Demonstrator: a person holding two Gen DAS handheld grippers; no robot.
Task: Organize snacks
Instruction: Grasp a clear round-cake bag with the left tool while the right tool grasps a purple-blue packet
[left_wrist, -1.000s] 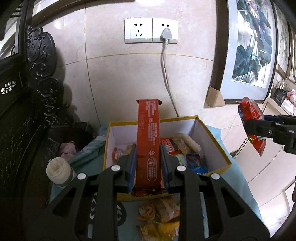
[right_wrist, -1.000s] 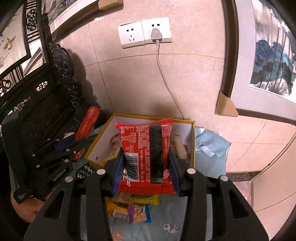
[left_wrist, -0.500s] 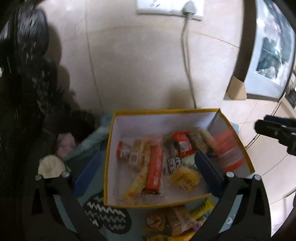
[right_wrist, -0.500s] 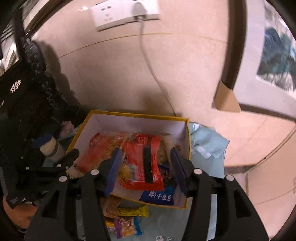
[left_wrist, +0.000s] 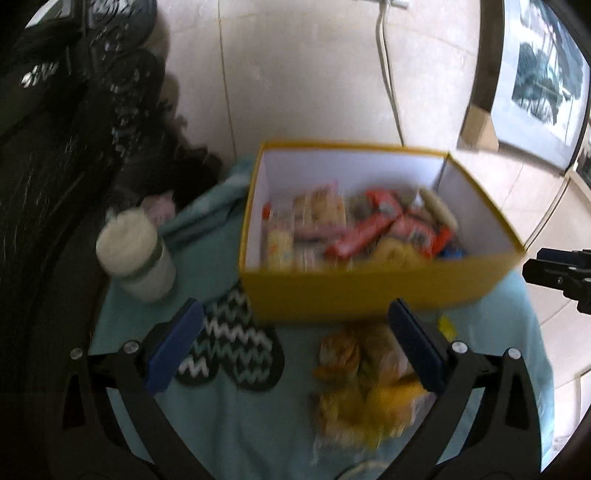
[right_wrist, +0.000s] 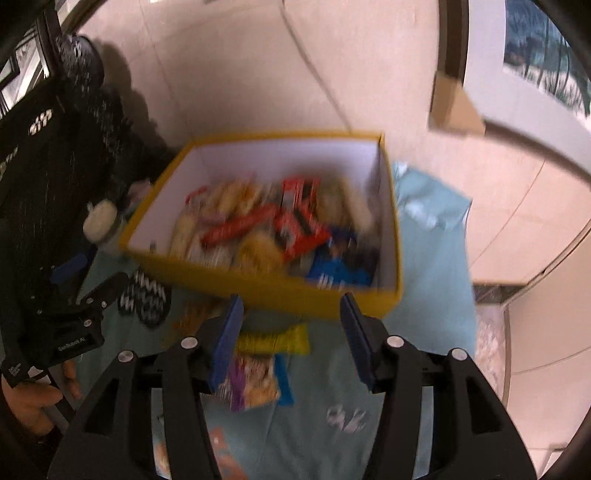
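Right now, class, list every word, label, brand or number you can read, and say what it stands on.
"GenRobot.AI": white label on the black body of the left tool, whose jaws have just been opening with nothing between them; the print is soft, so this is a probable reading.
Wrappers in the yellow box: print too blurred to read.
Blue packet: white characters, unreadable.
Loose snacks on the cloth: blurred.
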